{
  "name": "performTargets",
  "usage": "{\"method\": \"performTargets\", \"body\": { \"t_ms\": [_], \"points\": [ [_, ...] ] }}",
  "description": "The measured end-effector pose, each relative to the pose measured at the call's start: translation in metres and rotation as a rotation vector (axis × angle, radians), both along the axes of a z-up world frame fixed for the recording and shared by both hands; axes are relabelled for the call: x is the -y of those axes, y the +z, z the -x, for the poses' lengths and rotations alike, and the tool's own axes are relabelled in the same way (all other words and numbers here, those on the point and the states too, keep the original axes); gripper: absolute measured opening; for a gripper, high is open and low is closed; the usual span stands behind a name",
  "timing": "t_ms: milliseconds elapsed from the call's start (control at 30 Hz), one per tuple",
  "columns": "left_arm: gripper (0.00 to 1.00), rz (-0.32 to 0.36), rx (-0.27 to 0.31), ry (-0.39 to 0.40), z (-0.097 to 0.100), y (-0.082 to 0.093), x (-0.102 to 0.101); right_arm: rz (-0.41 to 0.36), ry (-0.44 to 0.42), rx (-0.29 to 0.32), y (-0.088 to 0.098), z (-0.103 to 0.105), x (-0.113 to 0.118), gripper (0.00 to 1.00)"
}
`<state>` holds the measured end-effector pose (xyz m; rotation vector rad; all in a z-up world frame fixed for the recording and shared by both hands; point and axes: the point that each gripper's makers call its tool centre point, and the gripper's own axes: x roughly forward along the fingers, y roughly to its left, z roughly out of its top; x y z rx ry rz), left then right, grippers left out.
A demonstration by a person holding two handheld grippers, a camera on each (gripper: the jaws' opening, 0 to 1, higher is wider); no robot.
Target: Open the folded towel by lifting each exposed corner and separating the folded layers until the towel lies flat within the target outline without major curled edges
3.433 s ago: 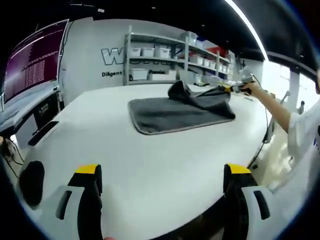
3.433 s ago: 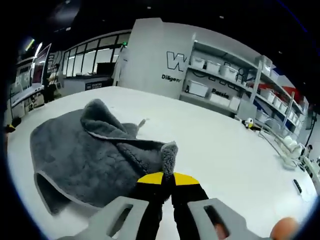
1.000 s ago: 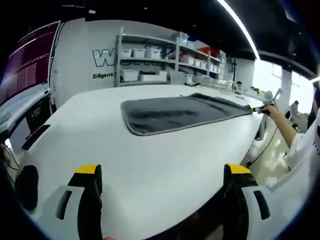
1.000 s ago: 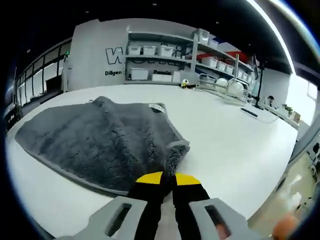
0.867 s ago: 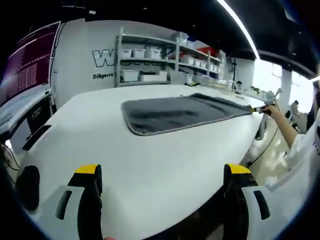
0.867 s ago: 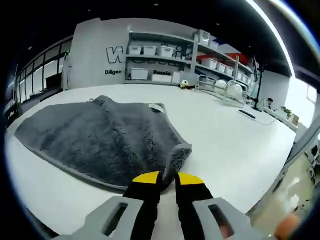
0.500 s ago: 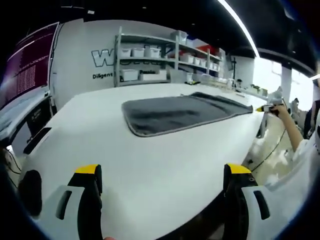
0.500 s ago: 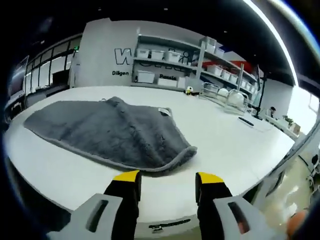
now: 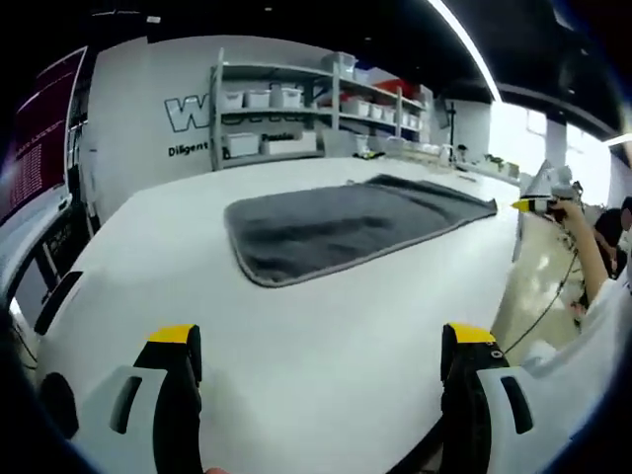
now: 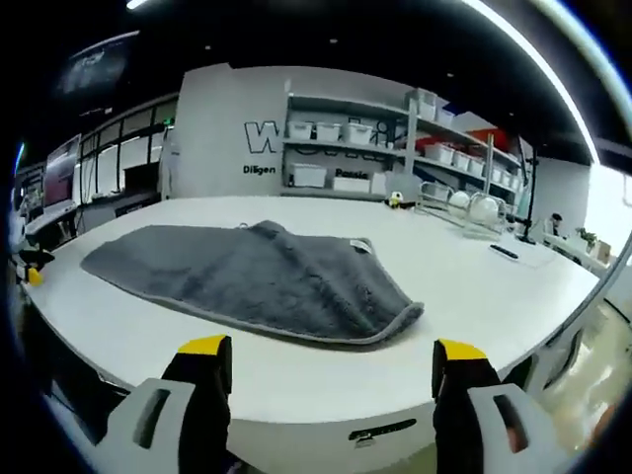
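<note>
Right gripper (image 10: 334, 357) released the corner and backed off, fingers wide like the left gripper's (image 9: 321, 341); grey towel (image 10: 252, 278) lies spread mid-frame on the desk (image 9: 326, 326), slight ridge left, outline unseen.

Back wall (image 10: 212, 128) has a big "W" with small "Diligen…" under it, rest cut off by the shelves (image 10: 395, 138).

White round-edged table (image 9: 296, 326) in front; metal shelving (image 10: 395, 138) with white bins (image 10: 336, 131) against a grey wall (image 9: 138, 118) with dark lettering; purple-lit screen (image 9: 39, 128) at the left edge; dish rack (image 10: 464, 212) on the far tabletop.
</note>
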<state>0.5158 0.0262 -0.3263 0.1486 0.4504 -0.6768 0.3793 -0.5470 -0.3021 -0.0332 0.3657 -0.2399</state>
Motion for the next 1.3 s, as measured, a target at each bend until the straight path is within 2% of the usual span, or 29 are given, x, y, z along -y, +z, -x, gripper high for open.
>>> {"method": "performTargets", "body": {
  "t_ms": [167, 367, 467, 600, 667, 800, 933, 1067, 1133, 1233, 1300],
  "points": [
    [0.99, -0.019, -0.013, -0.017, -0.013, -0.004, 0.004, -0.013, 0.020, -0.025, -0.003, 0.001, -0.010, 0.99],
    [0.99, -0.019, -0.023, -0.039, -0.029, -0.004, 0.008, -0.026, 0.052, -0.050, -0.012, 0.001, -0.021, 0.99],
    [0.98, -0.030, -0.025, -0.054, -0.040, -0.005, 0.009, -0.027, 0.057, -0.043, -0.014, 0.002, -0.025, 0.99],
    [0.91, 0.049, 0.001, -0.056, -0.061, 0.004, 0.014, -0.010, 0.067, -0.039, -0.012, 0.002, -0.031, 0.99],
    [0.91, 0.061, 0.008, -0.071, -0.069, 0.005, 0.017, -0.011, 0.084, -0.027, -0.009, 0.001, -0.036, 0.99],
    [0.81, 0.030, 0.044, -0.094, -0.085, 0.005, 0.022, -0.007, 0.102, -0.011, -0.007, 0.000, -0.045, 0.99],
    [0.74, 0.046, 0.026, -0.127, -0.095, 0.001, 0.029, -0.013, 0.116, -0.005, -0.009, -0.002, -0.050, 0.98],
    [0.62, 0.054, 0.008, -0.134, -0.102, -0.001, 0.034, -0.014, 0.118, -0.001, -0.009, -0.003, -0.051, 0.98],
    [0.58, 0.005, 0.027, -0.140, -0.108, -0.002, 0.036, -0.010, 0.107, -0.001, -0.009, -0.003, -0.049, 0.98],
    [0.53, -0.036, 0.019, -0.151, -0.115, -0.007, 0.041, 0.001, 0.097, -0.006, -0.010, -0.004, -0.049, 0.97],
    [0.44, -0.091, 0.020, -0.176, -0.118, -0.012, 0.043, -0.003, 0.103, -0.005, -0.010, -0.005, -0.052, 0.97]
  ]
}}
